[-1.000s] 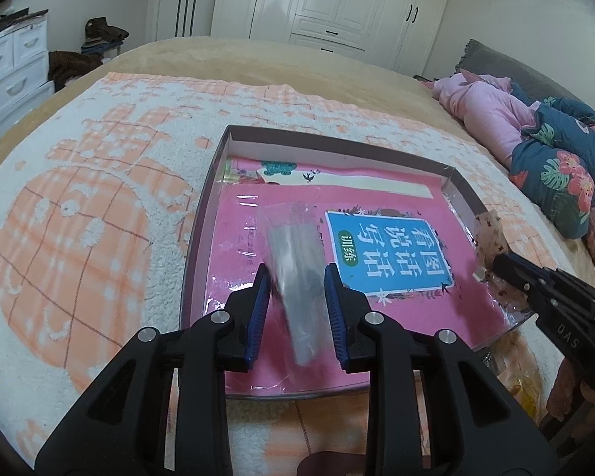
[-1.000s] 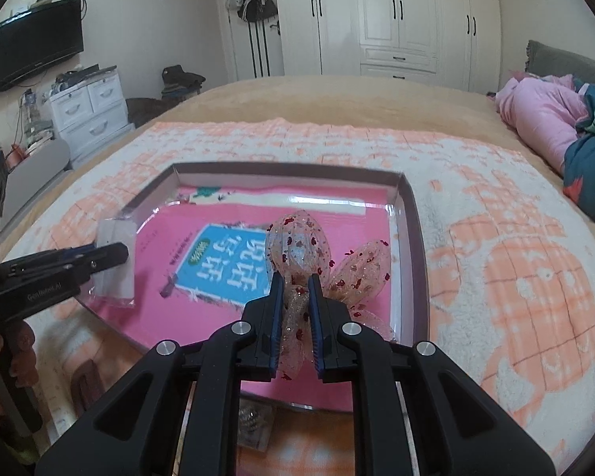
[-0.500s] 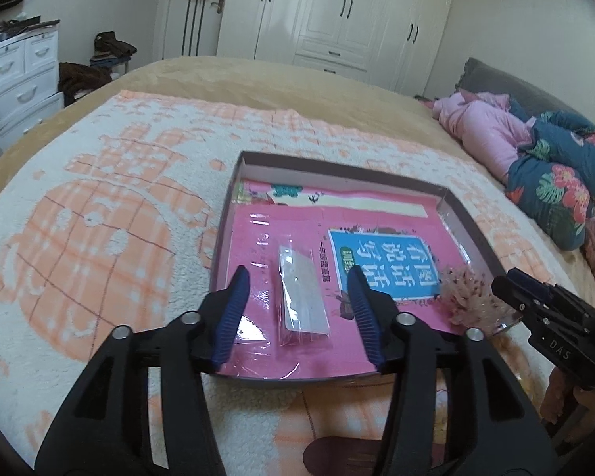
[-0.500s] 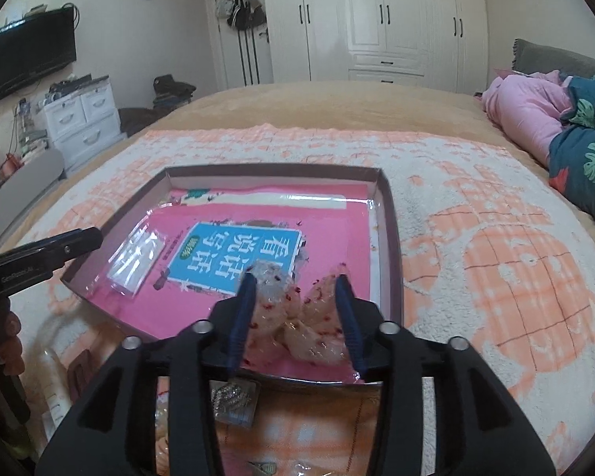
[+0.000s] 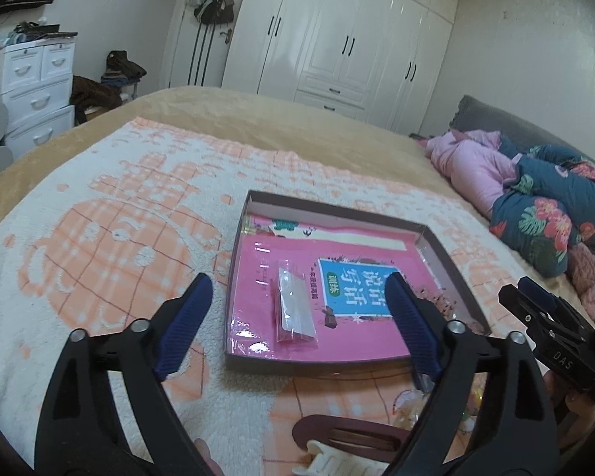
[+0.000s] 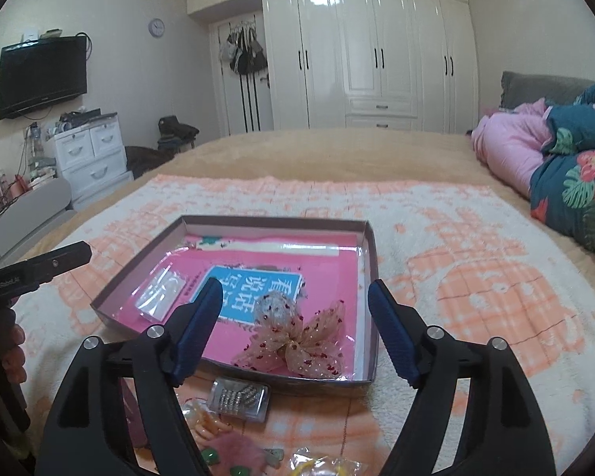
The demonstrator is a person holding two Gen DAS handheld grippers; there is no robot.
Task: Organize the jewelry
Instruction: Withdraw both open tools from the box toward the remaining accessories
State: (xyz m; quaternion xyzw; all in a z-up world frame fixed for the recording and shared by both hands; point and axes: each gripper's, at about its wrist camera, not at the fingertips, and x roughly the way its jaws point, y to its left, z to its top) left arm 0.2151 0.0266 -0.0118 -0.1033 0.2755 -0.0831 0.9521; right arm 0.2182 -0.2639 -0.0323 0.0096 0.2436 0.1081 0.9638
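Note:
A shallow brown box (image 5: 337, 211) lined with a pink book sits on the bed blanket. A small clear packet (image 5: 295, 309) lies flat in its left part, also visible as the clear packet (image 6: 160, 293) in the right wrist view. A sheer pink bow (image 6: 297, 341) with red dots rests in the box's (image 6: 273, 220) near right corner. My left gripper (image 5: 297, 279) hovers short of the packet, jaws opening, nothing between them. My right gripper (image 6: 296, 285) hangs above the bow, jaws opening too, holding nothing.
Loose pieces lie on the blanket in front of the box: a packet of rhinestone clips (image 6: 240, 396), a brown hair clip (image 5: 349, 436), a white claw clip (image 5: 325, 460), green beads (image 6: 210, 456). Folded bedding (image 6: 567, 174) is piled at the right.
The left gripper let go of the clear packet and the right one let go of the bow; both now lie in the box. Both grippers spread wide and drew back and up.

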